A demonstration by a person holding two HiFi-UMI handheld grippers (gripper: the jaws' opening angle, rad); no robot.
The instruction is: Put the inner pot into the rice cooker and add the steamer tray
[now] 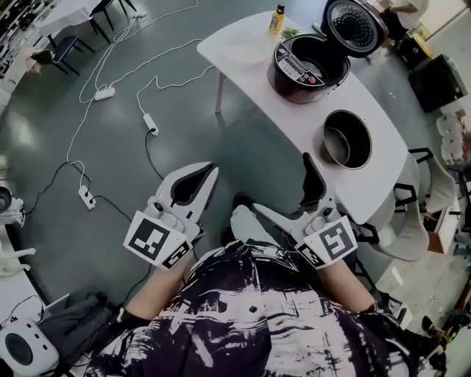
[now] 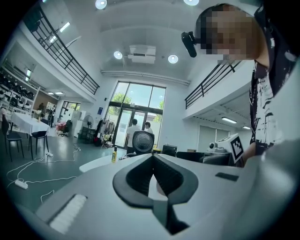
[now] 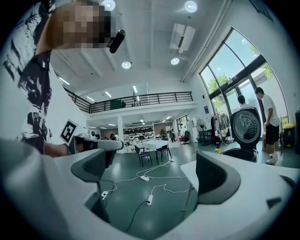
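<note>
Right gripper (image 1: 281,181) hangs spread and empty near the inner pot (image 1: 347,140); left gripper (image 1: 213,171) pressed together.

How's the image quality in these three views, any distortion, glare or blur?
Head view: sharp, evenly lit. Left gripper view: fisheye-curved, the white left gripper softly blurred up close. Right gripper view: fisheye-curved, round ceiling lamps glaring.
</note>
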